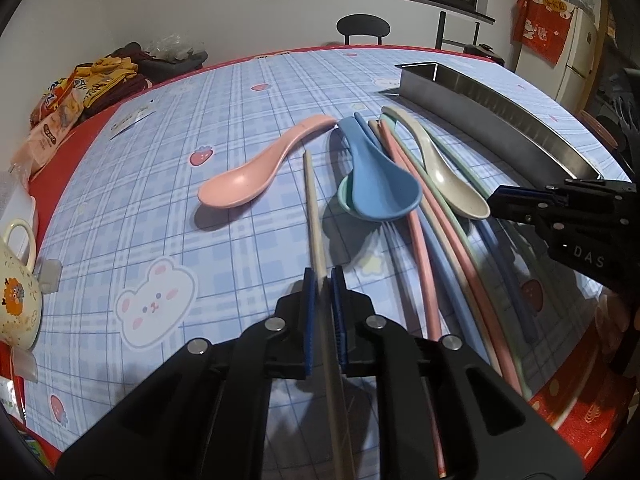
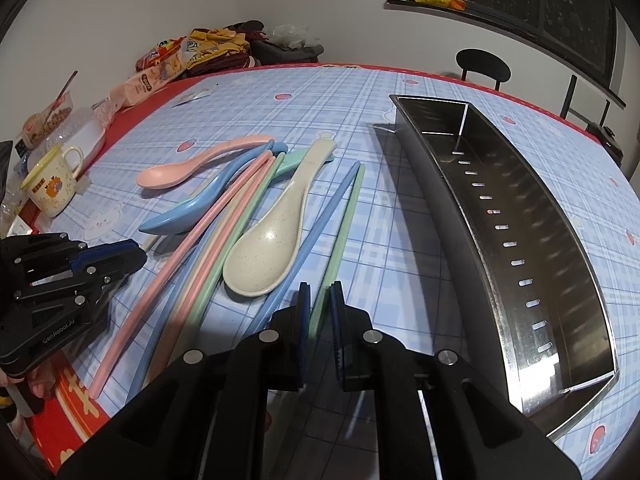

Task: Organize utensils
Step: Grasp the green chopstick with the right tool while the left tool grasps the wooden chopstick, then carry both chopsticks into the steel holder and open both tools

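Both my grippers pinch one chopstick each: left gripper (image 1: pixel 323 280) the beige chopstick (image 1: pixel 313 208), right gripper (image 2: pixel 320 292) the green chopstick (image 2: pixel 347 216). Thin sticks could easily pivot and slip before reaching the steel tray (image 2: pixel 560 320).

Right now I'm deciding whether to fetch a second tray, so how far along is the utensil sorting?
Nothing looks done: the steel tray holds nothing. In hand: the left gripper is shut on a beige chopstick, the right gripper on a green chopstick. Left on the table: the pink spoon, blue spoon, speckled cream spoon and the other chopsticks.
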Available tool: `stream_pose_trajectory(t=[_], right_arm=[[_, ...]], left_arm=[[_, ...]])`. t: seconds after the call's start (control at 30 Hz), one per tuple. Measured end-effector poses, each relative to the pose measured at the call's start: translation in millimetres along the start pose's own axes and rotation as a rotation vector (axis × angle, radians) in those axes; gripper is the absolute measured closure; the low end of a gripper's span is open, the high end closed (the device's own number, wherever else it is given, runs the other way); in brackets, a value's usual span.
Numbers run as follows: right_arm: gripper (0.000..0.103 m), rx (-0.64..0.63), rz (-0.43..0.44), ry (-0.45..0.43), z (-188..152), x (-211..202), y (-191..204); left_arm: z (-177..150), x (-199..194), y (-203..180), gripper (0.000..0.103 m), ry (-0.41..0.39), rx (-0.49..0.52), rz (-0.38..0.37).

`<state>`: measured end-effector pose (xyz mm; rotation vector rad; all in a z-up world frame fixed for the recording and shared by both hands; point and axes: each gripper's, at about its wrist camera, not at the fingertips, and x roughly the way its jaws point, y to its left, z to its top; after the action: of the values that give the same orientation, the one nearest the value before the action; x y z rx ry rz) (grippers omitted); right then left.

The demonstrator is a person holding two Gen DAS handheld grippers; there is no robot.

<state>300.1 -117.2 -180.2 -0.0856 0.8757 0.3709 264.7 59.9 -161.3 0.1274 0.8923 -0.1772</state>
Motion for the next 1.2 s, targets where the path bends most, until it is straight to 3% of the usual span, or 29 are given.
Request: stream_pose_trajectory(t=[0.1, 0.27, 0.5, 0.8, 1.03, 1.2], right_arm=[[0.095, 0.015, 0.004, -0.004, 0, -1, -2], [0.097, 0.058, 0.015, -0.026, -2, -5, -11], [0.097, 0.072, -0.002, -0.080, -3, -16, -13], [0.097, 0.144, -0.006, -0.132, -7, -26, -28], [0.097, 0.144, 0.042, -0.180, -8, -35, -28], [0.097, 0.149, 0.096, -0.188, -8, -37, -31]], left_arm=[[0, 0, 1, 0.089, -0.001, -0.001, -0.003], [0, 0, -11, 0.091, -0.004, 0.056, 0.061], [-3, -4, 8, 0.092, -0.014, -0.034, -0.030], [-5, -14, 13, 0.092, -0.060, -0.064, -0.030], [-7, -25, 19, 0.092, -0.116, -0.093, -0.025], [-9, -34, 33, 0.092, -0.129, -0.179, -0.071]])
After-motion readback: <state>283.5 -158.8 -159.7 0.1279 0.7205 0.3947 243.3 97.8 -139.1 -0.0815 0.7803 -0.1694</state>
